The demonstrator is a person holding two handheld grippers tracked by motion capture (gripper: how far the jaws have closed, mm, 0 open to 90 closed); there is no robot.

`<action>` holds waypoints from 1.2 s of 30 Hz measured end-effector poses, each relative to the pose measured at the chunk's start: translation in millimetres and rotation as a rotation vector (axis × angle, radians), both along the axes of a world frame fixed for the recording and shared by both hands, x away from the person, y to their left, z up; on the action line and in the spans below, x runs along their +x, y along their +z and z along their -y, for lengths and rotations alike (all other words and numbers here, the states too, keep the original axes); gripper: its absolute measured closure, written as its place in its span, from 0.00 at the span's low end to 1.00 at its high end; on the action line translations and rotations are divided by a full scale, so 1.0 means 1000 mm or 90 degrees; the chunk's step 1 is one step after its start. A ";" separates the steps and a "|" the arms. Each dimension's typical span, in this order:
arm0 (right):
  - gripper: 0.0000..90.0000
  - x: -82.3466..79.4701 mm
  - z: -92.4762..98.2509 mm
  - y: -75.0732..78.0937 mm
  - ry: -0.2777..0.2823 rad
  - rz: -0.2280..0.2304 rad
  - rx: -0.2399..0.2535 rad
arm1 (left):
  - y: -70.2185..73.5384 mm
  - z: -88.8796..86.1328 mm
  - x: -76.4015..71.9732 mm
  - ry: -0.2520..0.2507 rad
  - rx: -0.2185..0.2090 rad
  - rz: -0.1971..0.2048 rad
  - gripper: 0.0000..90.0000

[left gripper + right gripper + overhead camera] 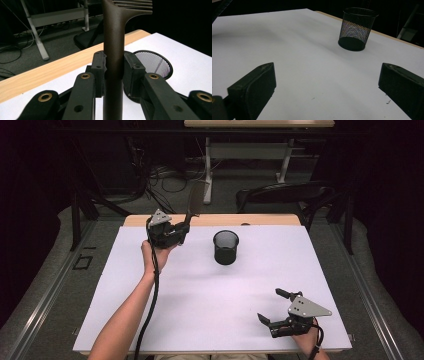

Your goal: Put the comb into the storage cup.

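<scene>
Left tool (186,231) clamped on dark comb (194,202) handle beside mesh cup (226,247), right tool (272,306) jaws wide over white desk (200,295)

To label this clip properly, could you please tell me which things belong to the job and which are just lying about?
In the job: comb, clamped in the left tongs; mesh cup.
Lying about: idle open right tongs; chair and desk frame behind the table.

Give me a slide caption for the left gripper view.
Left gripper shut on a dark comb held upright, with the black mesh cup on the white table behind.
</scene>
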State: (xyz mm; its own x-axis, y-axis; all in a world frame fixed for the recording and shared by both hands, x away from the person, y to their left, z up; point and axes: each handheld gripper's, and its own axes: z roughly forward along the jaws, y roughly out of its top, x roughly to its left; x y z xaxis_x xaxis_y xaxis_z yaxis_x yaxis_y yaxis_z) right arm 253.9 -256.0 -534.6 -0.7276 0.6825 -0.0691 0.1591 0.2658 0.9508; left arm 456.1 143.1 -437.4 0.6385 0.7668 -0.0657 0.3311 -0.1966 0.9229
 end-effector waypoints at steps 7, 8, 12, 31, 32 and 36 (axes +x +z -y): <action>0.01 0.000 0.000 0.000 0.000 0.000 0.001 | 0.002 0.007 0.003 -0.005 0.003 0.002 0.81; 0.01 0.000 0.000 0.000 0.001 0.000 0.001 | 0.002 0.009 0.003 -0.006 -0.001 0.003 0.81; 0.01 0.000 0.000 0.000 0.001 0.001 -0.001 | 0.003 0.012 0.005 -0.007 -0.005 0.006 0.81; 0.01 0.000 0.000 0.000 0.000 0.002 -0.001 | 0.004 0.029 0.011 -0.022 -0.010 0.005 0.81; 0.01 0.000 0.000 0.000 0.001 0.002 -0.001 | 0.004 0.030 0.011 -0.023 -0.011 0.006 0.81; 0.01 0.000 0.000 0.000 0.000 0.002 -0.001 | 0.005 0.034 0.012 -0.029 -0.011 0.002 0.81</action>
State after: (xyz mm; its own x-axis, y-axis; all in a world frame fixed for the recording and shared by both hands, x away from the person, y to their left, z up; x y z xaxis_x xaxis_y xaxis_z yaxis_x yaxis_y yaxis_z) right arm 254.1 -256.2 -534.6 -0.7277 0.6820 -0.0727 0.1559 0.2678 0.9508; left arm 468.4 109.1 -432.1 0.6733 0.7354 -0.0769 0.3198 -0.1959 0.9270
